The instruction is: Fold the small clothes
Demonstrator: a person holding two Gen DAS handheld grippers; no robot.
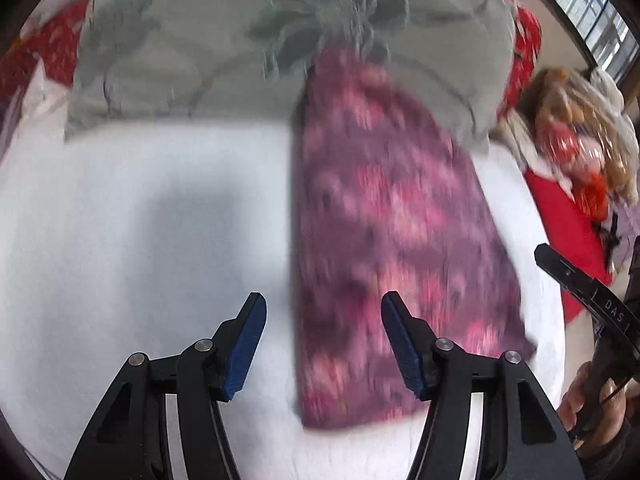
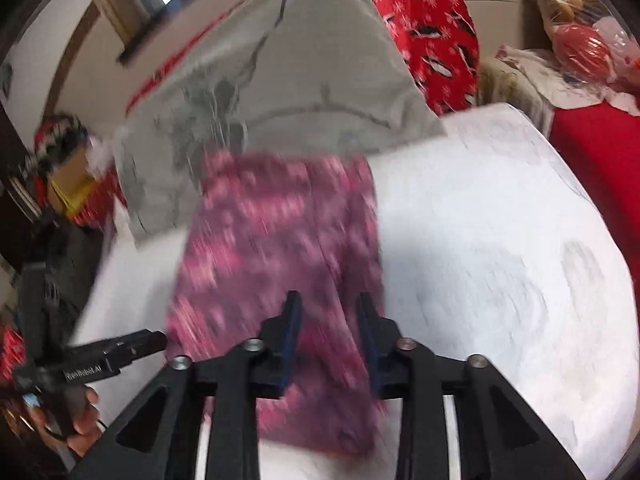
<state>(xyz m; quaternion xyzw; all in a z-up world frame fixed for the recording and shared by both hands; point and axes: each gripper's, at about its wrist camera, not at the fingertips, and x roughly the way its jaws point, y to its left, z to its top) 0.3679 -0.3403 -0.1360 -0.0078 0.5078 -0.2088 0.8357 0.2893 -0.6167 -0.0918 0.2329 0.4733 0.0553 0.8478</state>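
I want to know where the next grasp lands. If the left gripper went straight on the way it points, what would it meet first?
Most likely the left edge of the purple-pink patterned cloth, or the white surface right beside it. The left gripper is open and empty, its line falling about on that edge. The picture is blurred, so depth is uncertain.

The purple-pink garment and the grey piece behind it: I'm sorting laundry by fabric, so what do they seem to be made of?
The purple-pink garment looks like a soft, matte printed fabric, perhaps cotton or fleece: it lies limp and flat on the white surface, without shine. Blur hides the weave. The grey piece looks like thicker matte cloth with a darker pattern and loose fringe-like threads, possibly woven or knitted.
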